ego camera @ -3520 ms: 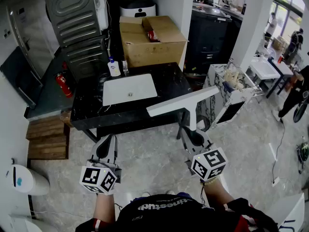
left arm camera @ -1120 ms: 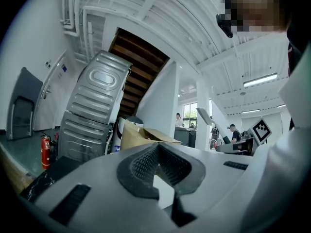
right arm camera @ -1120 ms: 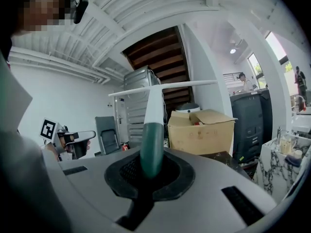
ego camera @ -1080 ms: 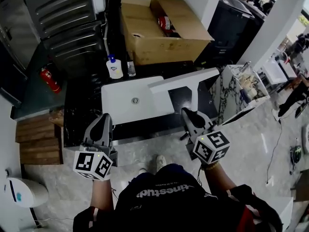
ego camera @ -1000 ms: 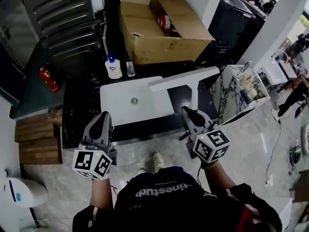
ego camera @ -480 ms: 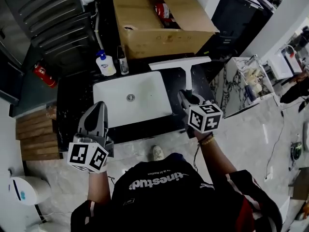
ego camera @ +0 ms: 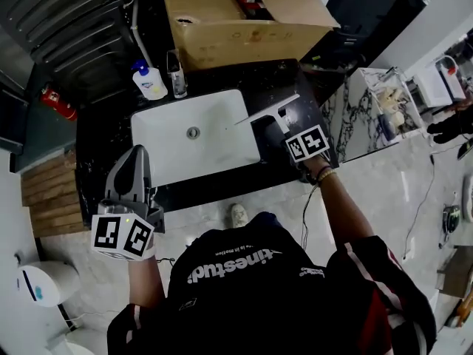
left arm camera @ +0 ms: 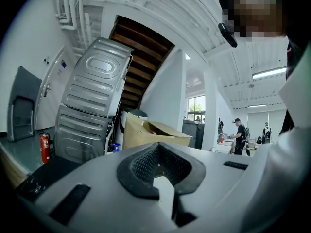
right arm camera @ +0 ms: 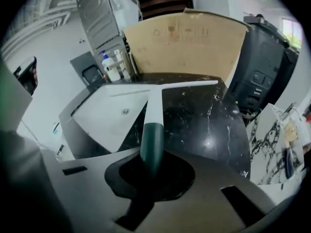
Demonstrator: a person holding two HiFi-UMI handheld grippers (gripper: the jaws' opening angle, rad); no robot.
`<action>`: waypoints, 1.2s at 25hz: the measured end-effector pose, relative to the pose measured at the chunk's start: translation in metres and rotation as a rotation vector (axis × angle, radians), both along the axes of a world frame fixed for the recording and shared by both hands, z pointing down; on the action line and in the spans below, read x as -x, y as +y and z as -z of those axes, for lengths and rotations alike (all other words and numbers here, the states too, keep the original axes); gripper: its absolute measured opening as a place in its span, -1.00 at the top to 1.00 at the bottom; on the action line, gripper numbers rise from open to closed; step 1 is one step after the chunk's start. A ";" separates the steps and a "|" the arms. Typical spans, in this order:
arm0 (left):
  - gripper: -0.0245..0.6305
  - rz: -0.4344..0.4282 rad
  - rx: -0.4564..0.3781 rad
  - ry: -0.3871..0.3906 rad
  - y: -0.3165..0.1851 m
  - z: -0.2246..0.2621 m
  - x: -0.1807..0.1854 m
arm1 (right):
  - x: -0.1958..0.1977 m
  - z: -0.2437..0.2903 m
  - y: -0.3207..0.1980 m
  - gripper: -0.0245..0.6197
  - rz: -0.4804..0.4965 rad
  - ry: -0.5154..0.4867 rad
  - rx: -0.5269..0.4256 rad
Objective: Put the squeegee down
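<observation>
The squeegee (ego camera: 270, 112) has a white blade and a dark green handle (right arm camera: 151, 140). My right gripper (ego camera: 290, 133) is shut on that handle and tilts steeply down over the black marble counter (ego camera: 295, 87). The blade (right arm camera: 165, 87) lies crosswise just right of the white sink (ego camera: 192, 135), low over the counter; I cannot tell whether it touches. In the right gripper view the handle runs out between the right gripper (right arm camera: 151, 165) jaws. My left gripper (ego camera: 135, 170) hangs level at the counter's front left edge. The left gripper (left arm camera: 163, 178) jaws are shut with nothing in them.
A big open cardboard box (ego camera: 244, 13) stands behind the sink, with a soap pump bottle (ego camera: 150, 83) to its left. A white marbled side stand (ego camera: 384, 117) is to the right, wooden steps (ego camera: 48, 198) and a red fire extinguisher (ego camera: 55, 102) to the left.
My right gripper has dropped and tipped downward, carrying the squeegee down to the counter beside the sink. The left gripper has shifted a little.
</observation>
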State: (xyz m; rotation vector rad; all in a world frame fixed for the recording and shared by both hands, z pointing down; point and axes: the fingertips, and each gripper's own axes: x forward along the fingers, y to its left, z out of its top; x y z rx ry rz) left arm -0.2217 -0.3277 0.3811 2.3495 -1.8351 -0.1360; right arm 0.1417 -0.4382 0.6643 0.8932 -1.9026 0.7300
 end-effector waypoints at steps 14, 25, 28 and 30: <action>0.89 -0.039 0.009 0.003 -0.009 -0.007 -0.017 | -0.061 -0.015 0.014 0.20 0.128 0.195 -0.004; 0.89 -0.039 -0.051 -0.005 0.013 0.017 -0.005 | 0.019 0.193 -0.003 0.62 0.025 -0.140 -0.608; 0.89 -0.054 -0.069 -0.006 0.021 0.023 -0.002 | 0.070 0.256 0.016 0.72 0.044 -0.301 -0.761; 0.89 -0.076 -0.080 -0.003 0.026 0.026 -0.002 | 0.109 0.287 0.037 0.76 0.071 -0.414 -0.814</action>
